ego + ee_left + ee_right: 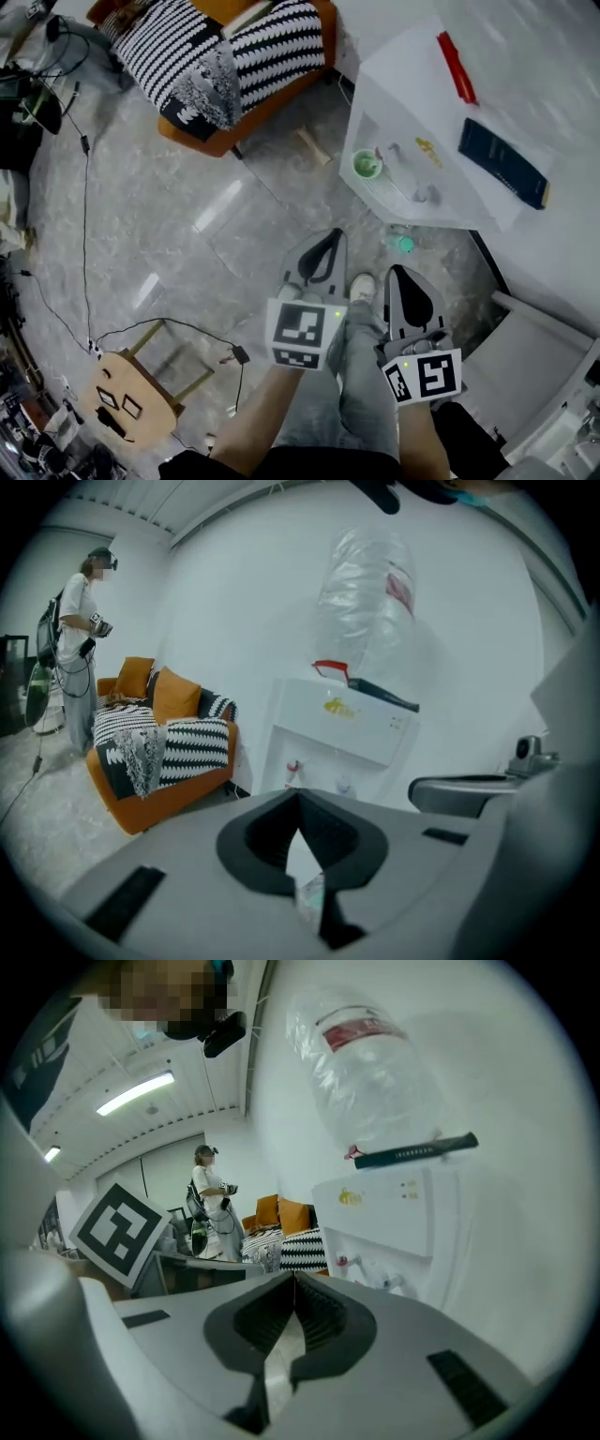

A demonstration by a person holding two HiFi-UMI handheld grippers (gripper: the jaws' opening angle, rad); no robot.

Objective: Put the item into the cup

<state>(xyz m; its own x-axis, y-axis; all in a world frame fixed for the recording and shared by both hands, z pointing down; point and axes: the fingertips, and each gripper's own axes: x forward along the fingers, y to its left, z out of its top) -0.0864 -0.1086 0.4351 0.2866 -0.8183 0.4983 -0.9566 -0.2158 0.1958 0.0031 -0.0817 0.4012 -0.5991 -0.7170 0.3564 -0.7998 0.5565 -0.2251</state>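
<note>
- Grey left gripper point(327, 236): we see its jaws pressed together, nothing clearly held.
- Green cup point(367, 166) sits on the water dispenser's point(412, 84) ledge, at one o'clock from that gripper.
- Small teal object point(401, 244) lies on the floor point(187, 234).
- Right gripper point(401, 274): jaws together, empty.

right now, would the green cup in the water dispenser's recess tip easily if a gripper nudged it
The green cup looks small and open-topped, so probably light and apt to tip under a sideways push. It stands upright in the water dispenser's recess, whose walls would likely stop it sliding far. Being round, it may roll if tipped.
</note>
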